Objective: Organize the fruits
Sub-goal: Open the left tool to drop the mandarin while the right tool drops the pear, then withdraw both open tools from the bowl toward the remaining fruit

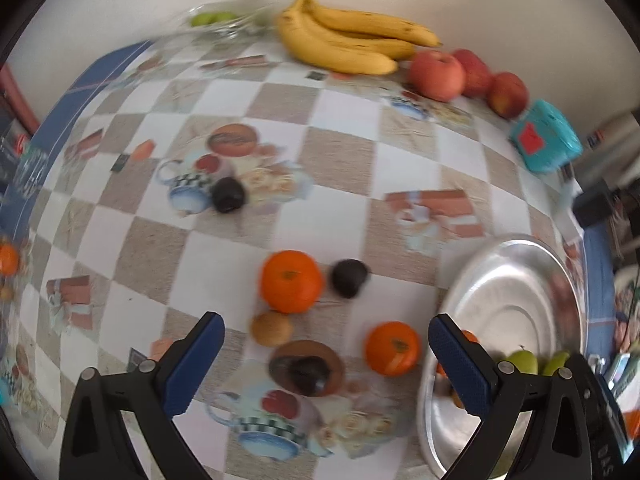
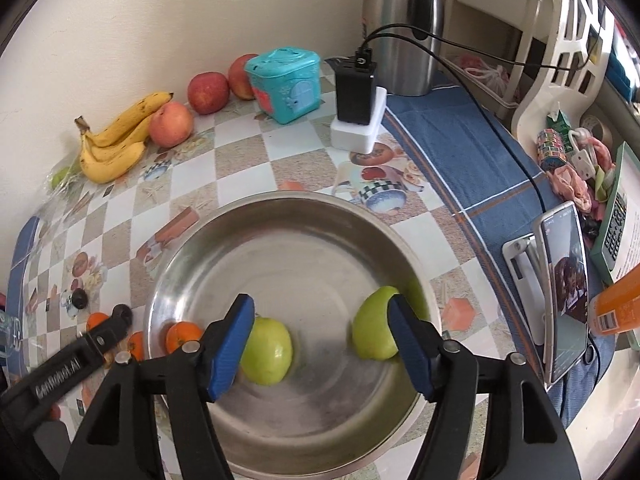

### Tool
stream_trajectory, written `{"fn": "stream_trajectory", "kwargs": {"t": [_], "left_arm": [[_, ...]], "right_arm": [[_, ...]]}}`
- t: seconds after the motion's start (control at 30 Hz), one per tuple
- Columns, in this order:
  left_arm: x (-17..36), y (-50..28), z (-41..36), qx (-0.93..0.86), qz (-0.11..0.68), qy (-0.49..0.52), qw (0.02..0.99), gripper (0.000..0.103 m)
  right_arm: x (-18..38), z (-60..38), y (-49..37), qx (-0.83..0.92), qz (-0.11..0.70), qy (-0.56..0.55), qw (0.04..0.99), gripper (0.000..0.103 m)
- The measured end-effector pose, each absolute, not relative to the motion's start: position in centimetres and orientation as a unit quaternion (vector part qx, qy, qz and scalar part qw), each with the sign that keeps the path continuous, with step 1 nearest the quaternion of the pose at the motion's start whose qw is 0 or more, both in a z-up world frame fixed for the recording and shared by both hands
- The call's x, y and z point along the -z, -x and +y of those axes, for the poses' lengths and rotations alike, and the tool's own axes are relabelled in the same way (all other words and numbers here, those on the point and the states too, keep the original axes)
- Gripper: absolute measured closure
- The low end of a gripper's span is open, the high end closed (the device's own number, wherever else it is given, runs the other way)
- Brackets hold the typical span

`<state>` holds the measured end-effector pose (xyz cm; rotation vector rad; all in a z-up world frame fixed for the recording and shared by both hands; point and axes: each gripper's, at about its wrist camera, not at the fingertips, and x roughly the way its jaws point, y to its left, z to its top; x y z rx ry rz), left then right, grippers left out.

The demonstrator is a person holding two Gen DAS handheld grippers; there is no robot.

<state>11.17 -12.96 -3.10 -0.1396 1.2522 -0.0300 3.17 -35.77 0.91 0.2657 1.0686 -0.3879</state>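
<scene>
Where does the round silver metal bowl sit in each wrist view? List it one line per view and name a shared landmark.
Left wrist view: the round silver metal bowl is at lower right, partly behind the left gripper's right finger.
Right wrist view: the bowl fills the lower centre, two green apples inside.
Shared landmark: the teal plastic box beside the red apples.

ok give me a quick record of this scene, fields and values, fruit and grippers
in bowl: two green apples lying in the steel bowl
on table: oranges, a kiwi, dark fruits
by wall: bananas, red apples
left gripper: open, empty
right gripper: open over the bowl, holding nothing
</scene>
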Motion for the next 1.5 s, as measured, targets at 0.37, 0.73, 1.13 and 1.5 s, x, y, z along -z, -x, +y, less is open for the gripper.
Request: {"fn": "stream_trajectory", "kwargs": {"t": [0.37, 0.73, 1.13, 1.5], "left_arm": [[2.8, -11.3, -10.7, 0.005, 0.584, 0.069, 0.809, 0.0], [1.7, -10.8, -8.4, -0.006, 0.571, 0.029, 0.82, 0.0], [0.2, -10.1, -3.1, -0.042, 0.549, 0.025, 0.835, 0.0], [-0.1, -9.6, 1.6, -0.078, 0.541, 0.054, 0.835, 0.0]], "right_arm": [[-0.6, -32.1, -3.7, 0.143, 0.514, -0.094, 0.84, 0.02], [-0.5, -28.2, -4.0, 0.114, 0.523, -0.063, 0.843, 0.02], [-0.4, -23.1, -4.5, 0.071, 0.523, -0.034, 0.849, 0.02], [-0.1, -18.5, -4.8, 0.023, 0.525, -0.011, 0.851, 0.02]]}}
